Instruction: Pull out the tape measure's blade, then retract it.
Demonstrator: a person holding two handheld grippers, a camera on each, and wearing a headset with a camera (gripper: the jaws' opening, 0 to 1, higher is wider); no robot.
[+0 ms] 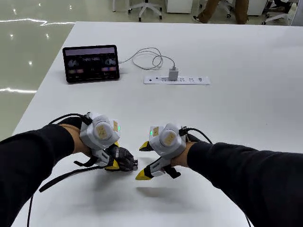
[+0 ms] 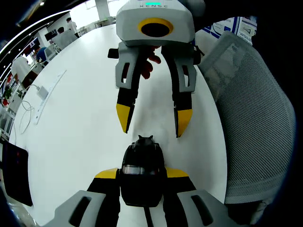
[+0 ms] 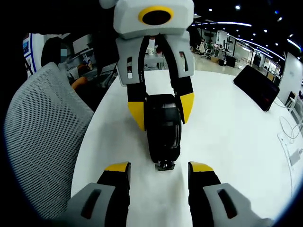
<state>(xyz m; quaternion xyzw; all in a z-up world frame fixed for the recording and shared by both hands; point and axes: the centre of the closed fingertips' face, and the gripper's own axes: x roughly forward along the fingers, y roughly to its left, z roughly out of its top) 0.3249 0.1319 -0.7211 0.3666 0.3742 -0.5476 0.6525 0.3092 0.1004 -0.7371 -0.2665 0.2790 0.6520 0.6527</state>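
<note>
A black tape measure rests low over the white table, and my left gripper is shut on its case. In the left gripper view the case sits between the yellow-tipped jaws, with the blade's end hook pointing forward. No blade is drawn out. My right gripper faces it from the right, open, just in front of the hook. In the right gripper view the hook lies between my own spread fingertips, while the left gripper clamps the case from beyond.
A dark tablet lies at the back left of the table. A white power strip with a plugged charger and looped cable lies behind the grippers. A grey mesh chair stands at the near table edge.
</note>
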